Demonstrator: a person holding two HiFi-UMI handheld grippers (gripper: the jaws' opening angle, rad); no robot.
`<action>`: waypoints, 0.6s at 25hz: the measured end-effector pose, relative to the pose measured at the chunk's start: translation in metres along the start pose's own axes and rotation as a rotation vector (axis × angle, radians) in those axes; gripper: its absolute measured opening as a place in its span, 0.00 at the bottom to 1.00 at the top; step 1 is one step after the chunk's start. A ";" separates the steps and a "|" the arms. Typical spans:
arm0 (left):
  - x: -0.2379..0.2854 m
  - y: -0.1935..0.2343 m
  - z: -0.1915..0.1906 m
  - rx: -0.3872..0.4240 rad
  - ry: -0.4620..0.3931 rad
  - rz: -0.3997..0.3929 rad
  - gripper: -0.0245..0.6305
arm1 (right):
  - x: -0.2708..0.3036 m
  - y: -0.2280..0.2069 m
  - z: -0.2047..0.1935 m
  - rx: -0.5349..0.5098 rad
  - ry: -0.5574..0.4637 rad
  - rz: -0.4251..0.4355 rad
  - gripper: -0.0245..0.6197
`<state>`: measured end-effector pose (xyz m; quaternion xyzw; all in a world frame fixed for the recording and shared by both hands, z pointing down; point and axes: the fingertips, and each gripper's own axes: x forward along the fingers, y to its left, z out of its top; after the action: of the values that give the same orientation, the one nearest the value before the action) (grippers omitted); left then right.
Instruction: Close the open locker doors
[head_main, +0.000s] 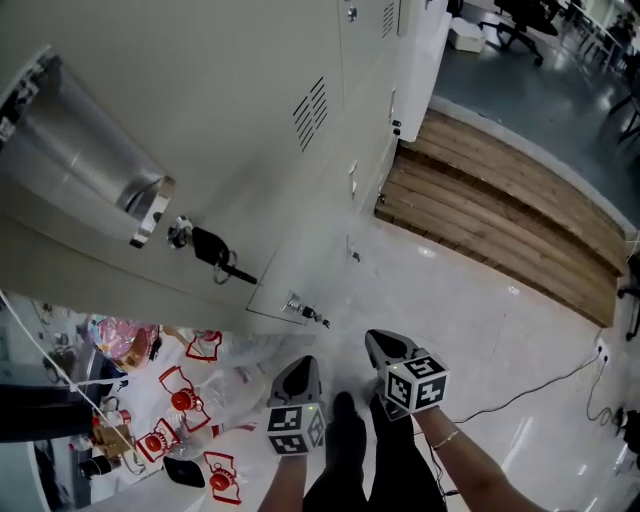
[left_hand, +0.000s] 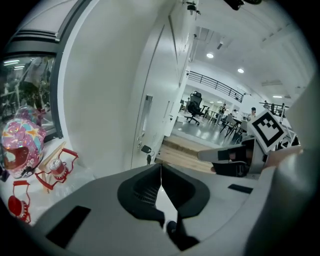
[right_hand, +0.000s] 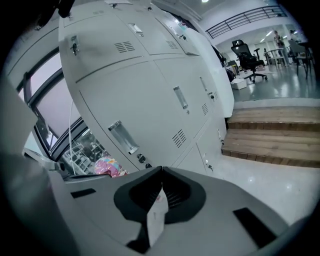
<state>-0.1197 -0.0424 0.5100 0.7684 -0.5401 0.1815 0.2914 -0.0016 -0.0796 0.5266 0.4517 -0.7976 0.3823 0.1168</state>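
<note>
Both the left gripper (head_main: 302, 366) and right gripper (head_main: 382, 343) have jaws together, empty; the lockers (head_main: 215, 110) run off frame overhead.

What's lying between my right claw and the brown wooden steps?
Nothing: the head view shows only bare glossy white floor between the right claw and the brown wooden steps.

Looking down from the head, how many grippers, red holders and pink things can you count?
Grippers: 2 (left gripper, right gripper)
Red holders: 4, as far as I can make out
Pink thing: 1
Total: 7
</note>
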 end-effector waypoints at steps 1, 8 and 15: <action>-0.002 -0.002 0.002 0.005 -0.001 -0.004 0.07 | -0.007 0.001 0.003 0.005 -0.009 -0.005 0.05; -0.016 -0.013 0.022 0.048 -0.015 -0.032 0.07 | -0.049 0.017 0.026 0.011 -0.064 -0.004 0.05; -0.037 -0.026 0.048 0.071 -0.060 -0.057 0.07 | -0.091 0.022 0.033 -0.017 -0.073 -0.026 0.05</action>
<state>-0.1102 -0.0400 0.4444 0.7985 -0.5197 0.1687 0.2527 0.0367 -0.0397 0.4444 0.4748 -0.7987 0.3570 0.0965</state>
